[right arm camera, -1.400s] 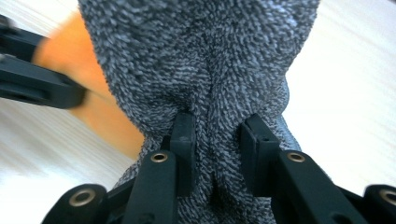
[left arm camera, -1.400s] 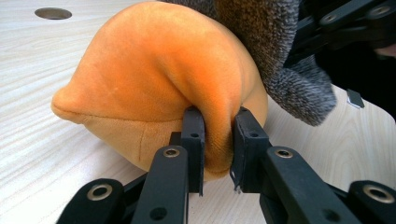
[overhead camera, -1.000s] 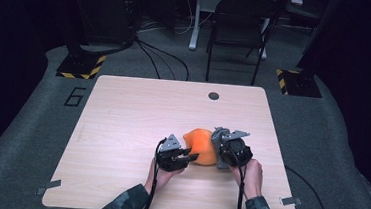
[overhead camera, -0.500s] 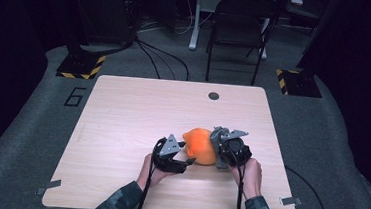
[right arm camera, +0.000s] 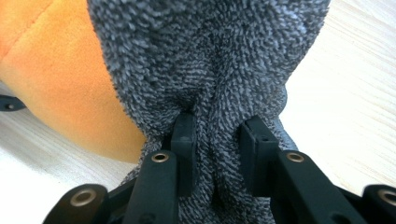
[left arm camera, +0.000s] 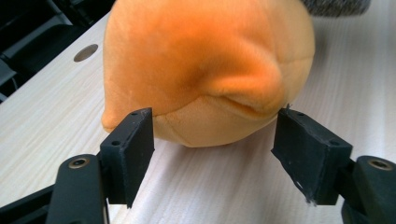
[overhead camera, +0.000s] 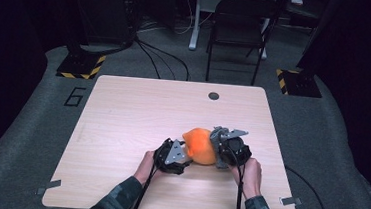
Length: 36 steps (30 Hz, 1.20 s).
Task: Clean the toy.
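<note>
While the right tongs (right arm camera: 217, 128) stay clenched on a fold of grey towel (right arm camera: 210, 60), the left tongs (left arm camera: 215, 140) stand released, their jaws having just been opening, with the low front of an orange plush toy (left arm camera: 205, 70) sitting between the pads and neither pad pressing on it. In the high view both tongs flank the toy (overhead camera: 200, 146), the left tongs (overhead camera: 173, 153) just beside its near-left side and the right tongs (overhead camera: 228, 147) against its right side, where the towel (overhead camera: 219, 137) lies touching it. The toy rests on the wooden table (overhead camera: 123, 109), just ahead of the left jaws and to the left of the right jaws.

The main risk, as I judge it, comes from that one-sided hold. If the right tongs pull the towel now, the soft toy has nothing pinning it and may roll or slide along with the cloth instead of staying put. The pinch on the towel takes in only a thin bunched ridge, so a sharp tug could let the pile slip out. If the left tongs close again from where they stand, they would catch only the toy's rounded underside; plush that squashy could squeeze forward out of the pads.

Farther off, a small dark round hole (overhead camera: 214, 95) sits in the table near its far edge, well apart from the work.
</note>
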Each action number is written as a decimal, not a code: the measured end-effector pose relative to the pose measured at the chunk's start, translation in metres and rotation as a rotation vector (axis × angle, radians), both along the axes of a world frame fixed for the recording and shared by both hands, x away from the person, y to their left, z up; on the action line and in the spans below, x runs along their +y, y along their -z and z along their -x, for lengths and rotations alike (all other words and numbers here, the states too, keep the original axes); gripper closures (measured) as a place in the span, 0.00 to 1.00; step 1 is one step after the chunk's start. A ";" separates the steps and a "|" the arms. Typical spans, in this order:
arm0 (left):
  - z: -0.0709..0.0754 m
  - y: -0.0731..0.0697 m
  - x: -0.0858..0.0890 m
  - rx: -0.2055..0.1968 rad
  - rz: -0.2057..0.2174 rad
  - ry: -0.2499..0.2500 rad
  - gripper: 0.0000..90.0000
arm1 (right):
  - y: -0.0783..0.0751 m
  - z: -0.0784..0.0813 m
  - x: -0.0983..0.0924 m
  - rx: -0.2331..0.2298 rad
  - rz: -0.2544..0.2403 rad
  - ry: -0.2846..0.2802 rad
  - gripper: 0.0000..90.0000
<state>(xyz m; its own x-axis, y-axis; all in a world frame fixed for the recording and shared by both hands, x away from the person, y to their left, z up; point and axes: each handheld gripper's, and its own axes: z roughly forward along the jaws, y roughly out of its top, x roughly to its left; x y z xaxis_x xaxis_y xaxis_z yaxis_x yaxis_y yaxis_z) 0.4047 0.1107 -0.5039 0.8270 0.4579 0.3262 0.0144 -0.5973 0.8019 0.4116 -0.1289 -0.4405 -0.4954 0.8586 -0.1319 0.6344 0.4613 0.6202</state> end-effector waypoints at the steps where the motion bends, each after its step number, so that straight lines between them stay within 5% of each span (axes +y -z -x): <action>1: 0.000 0.002 -0.001 -0.019 -0.010 0.005 0.33 | 0.000 0.000 0.000 -0.001 0.000 -0.001 0.78; 7: -0.002 0.013 -0.007 -0.096 -0.041 0.002 0.40 | 0.001 0.000 0.001 -0.009 -0.003 -0.006 0.78; 15: -0.003 0.017 -0.006 -0.115 -0.028 -0.001 0.76 | -0.001 0.001 -0.001 -0.007 -0.031 -0.007 0.78; 22: -0.003 0.018 -0.005 -0.116 -0.024 0.001 0.86 | -0.025 0.013 -0.040 -0.058 -0.077 0.087 0.78; 24: -0.003 0.019 -0.004 -0.129 -0.026 0.009 0.88 | -0.015 0.019 -0.051 -0.063 -0.057 0.113 0.78; 29: -0.003 0.020 -0.003 -0.153 -0.012 0.022 0.90 | 0.023 0.012 -0.077 0.034 -0.055 0.171 0.78; 36: -0.001 0.015 -0.004 -0.160 0.016 0.018 0.93 | 0.024 0.009 -0.082 0.039 -0.066 0.189 0.78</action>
<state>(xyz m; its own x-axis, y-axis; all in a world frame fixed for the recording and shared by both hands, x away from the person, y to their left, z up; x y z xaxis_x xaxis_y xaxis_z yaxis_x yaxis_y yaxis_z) 0.4052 0.1071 -0.5193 0.7731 0.4495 0.4475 -0.1252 -0.5835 0.8024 0.4026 -0.2106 -0.4650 -0.3285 0.9429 -0.0558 0.7301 0.2910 0.6183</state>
